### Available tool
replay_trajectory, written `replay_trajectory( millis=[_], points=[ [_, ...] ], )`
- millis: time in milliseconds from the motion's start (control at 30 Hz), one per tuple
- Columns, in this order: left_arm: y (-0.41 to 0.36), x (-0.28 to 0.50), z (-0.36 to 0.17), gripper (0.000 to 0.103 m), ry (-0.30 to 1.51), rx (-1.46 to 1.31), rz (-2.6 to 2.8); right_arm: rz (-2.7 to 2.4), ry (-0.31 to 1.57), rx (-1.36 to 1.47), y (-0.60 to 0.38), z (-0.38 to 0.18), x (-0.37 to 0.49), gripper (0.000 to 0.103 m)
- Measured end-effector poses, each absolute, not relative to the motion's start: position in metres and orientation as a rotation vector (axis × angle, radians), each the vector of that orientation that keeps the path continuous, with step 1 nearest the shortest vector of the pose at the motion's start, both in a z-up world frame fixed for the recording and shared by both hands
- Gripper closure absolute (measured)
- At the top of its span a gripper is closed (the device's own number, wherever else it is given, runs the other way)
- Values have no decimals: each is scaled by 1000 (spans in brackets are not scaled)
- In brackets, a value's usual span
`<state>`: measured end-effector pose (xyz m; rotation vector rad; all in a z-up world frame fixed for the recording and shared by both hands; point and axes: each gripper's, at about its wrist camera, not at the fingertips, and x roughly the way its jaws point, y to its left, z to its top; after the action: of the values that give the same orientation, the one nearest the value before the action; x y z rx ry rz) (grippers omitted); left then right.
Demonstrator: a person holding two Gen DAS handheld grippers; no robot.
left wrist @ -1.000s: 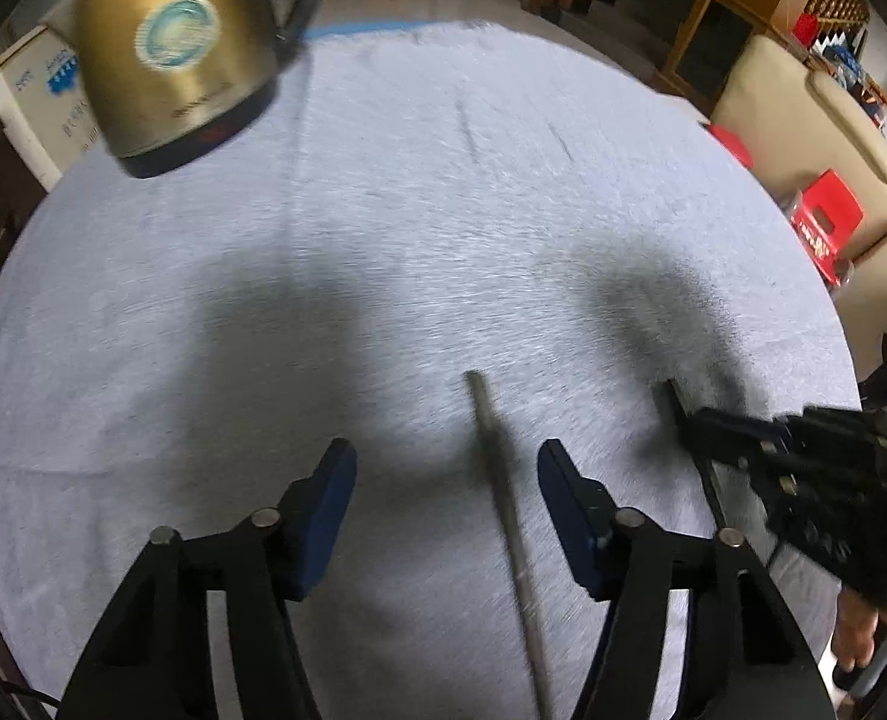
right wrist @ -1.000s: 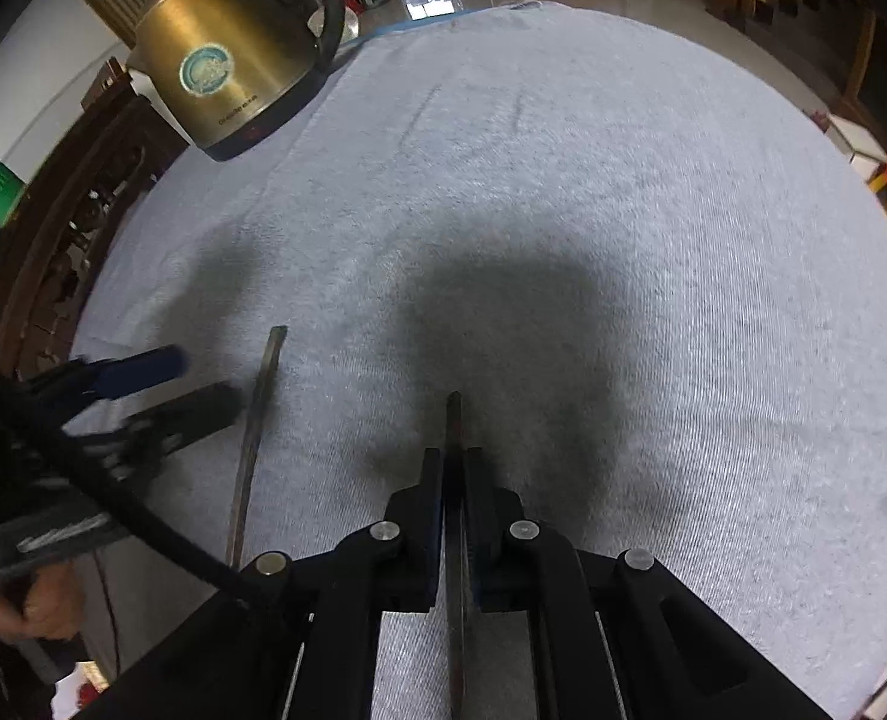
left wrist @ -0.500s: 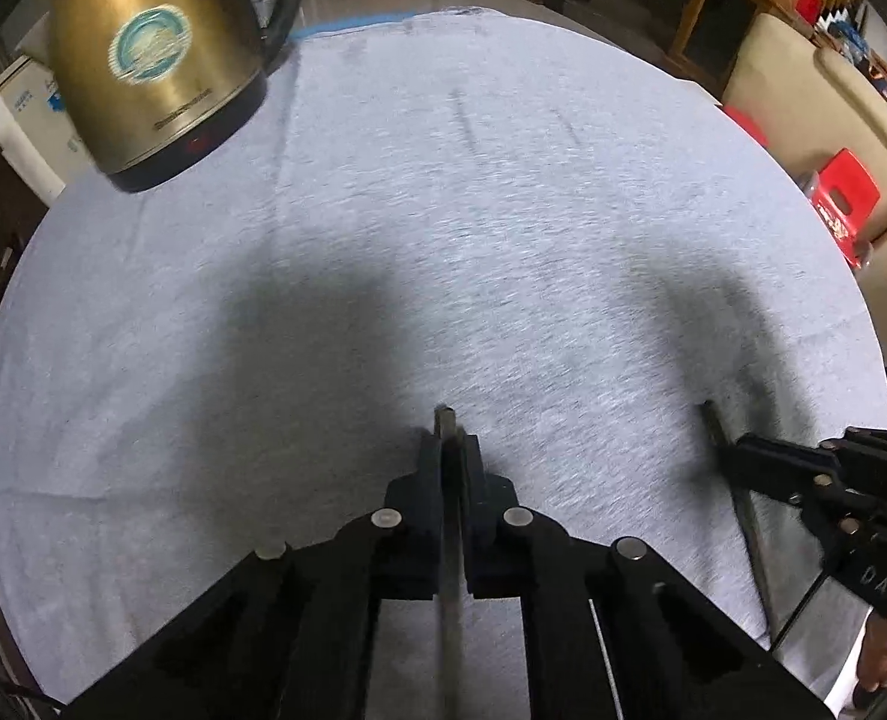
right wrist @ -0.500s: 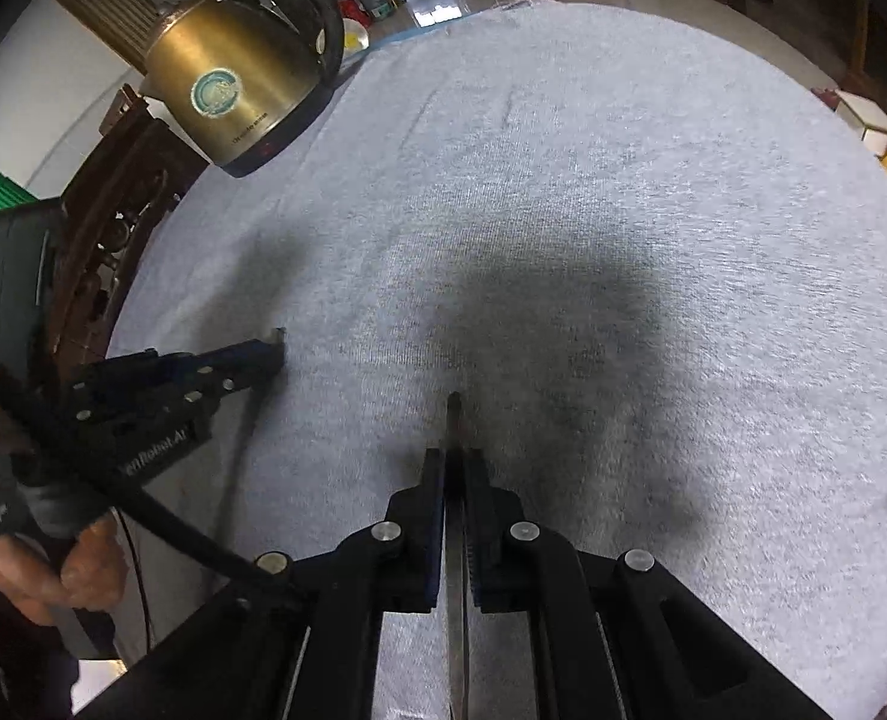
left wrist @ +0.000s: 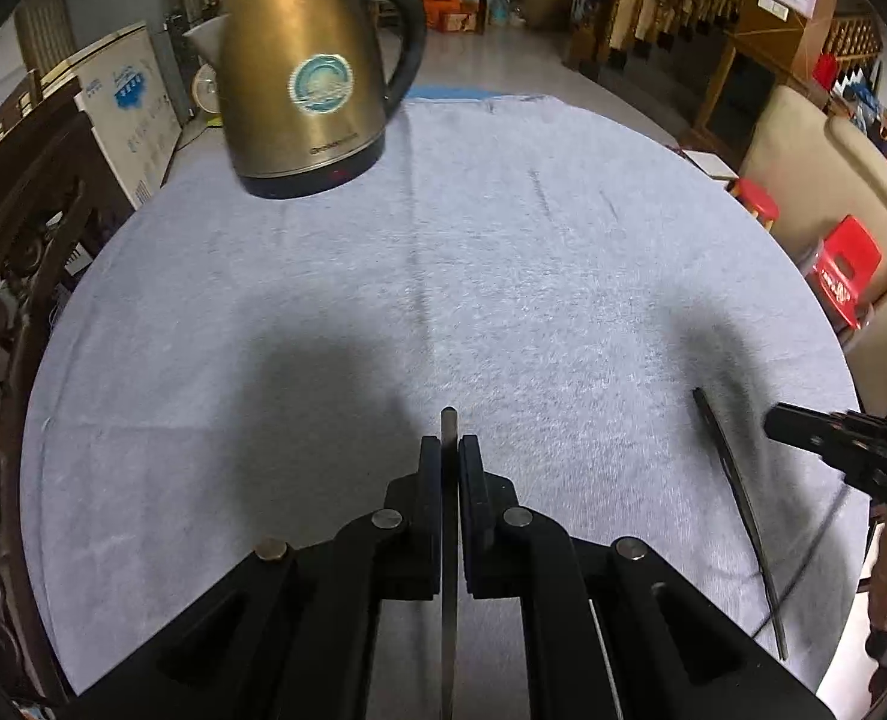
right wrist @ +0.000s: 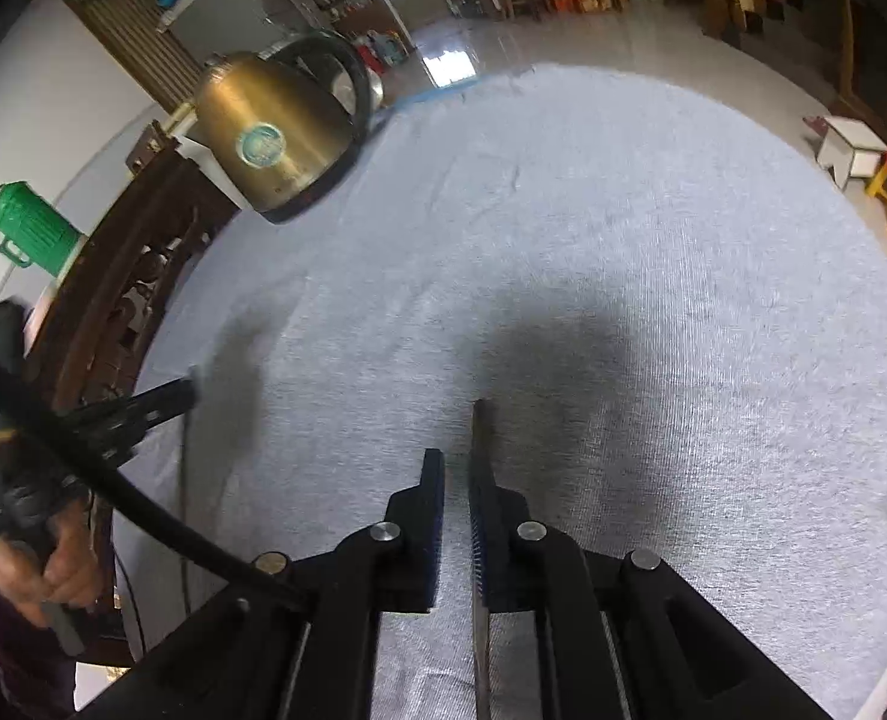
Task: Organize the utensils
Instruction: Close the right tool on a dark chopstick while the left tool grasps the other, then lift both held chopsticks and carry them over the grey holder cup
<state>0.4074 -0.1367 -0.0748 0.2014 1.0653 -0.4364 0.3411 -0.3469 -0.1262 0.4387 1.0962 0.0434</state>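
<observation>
Two dark thin chopsticks are on the grey-clothed round table (left wrist: 503, 276). My left gripper (left wrist: 449, 450) is shut on one chopstick (left wrist: 449, 426), whose tip pokes out past the pads. The other chopstick (left wrist: 737, 498) lies on the cloth at the right, beside my right gripper (left wrist: 803, 426). In the right wrist view my right gripper (right wrist: 457, 468) has its jaws slightly parted, with that chopstick (right wrist: 479, 426) lying against the right pad (right wrist: 482, 516), no longer pinched. My left gripper (right wrist: 167, 396) shows at the left.
A brass electric kettle (left wrist: 305, 96) stands at the table's far left; it also shows in the right wrist view (right wrist: 269, 138). A carved wooden chair (right wrist: 125, 300) stands beside the table's left edge. Red stools (left wrist: 845, 270) and a sofa are off to the right.
My left gripper closed on its chopstick and lifted it. My right gripper, shut on the other chopstick before, has opened slightly and let it go.
</observation>
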Motion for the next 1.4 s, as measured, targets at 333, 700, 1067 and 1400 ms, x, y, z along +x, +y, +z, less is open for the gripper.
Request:
replay_trajectory(
  millis=[333,700,1067,1400],
  points=[
    [-116,401,-85,98,1093,169,-410,-37,1265,254,-322,-155,392,70],
    [-101,386,-67,98,1067,139,-417,-50,1249,194,-320,-147,388,96],
    [-76,337,-22,98,957,95,-393,31,920,269,-319,-70,308,96],
    [-18,302,10,98,862,26,-280,-31,726,253,-307,-26,239,96]
  ],
)
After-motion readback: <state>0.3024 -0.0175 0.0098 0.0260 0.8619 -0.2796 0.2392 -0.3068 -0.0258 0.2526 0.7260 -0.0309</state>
